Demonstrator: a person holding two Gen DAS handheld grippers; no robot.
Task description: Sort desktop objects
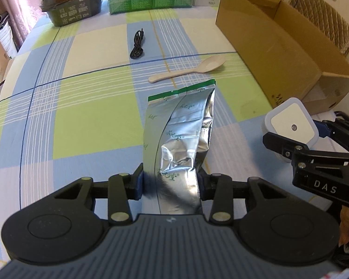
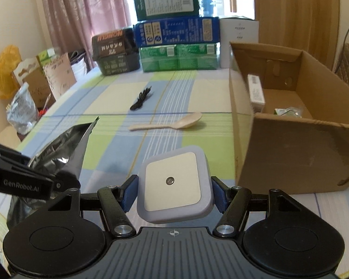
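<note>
Checked cloth in green, blue and cream covers the table point(image 1: 86, 116). Left gripper point(image 1: 169, 183) is clamped on a silver foil pouch point(image 1: 179, 137), raised off the near edge. Mid-table lie a black cable point(image 1: 137, 45) and a beige spoon point(image 1: 188, 68). Right gripper point(image 2: 173, 191) clamps a square night light point(image 2: 174, 183) beside the cardboard box point(image 2: 290, 153) at the right edge.
</note>
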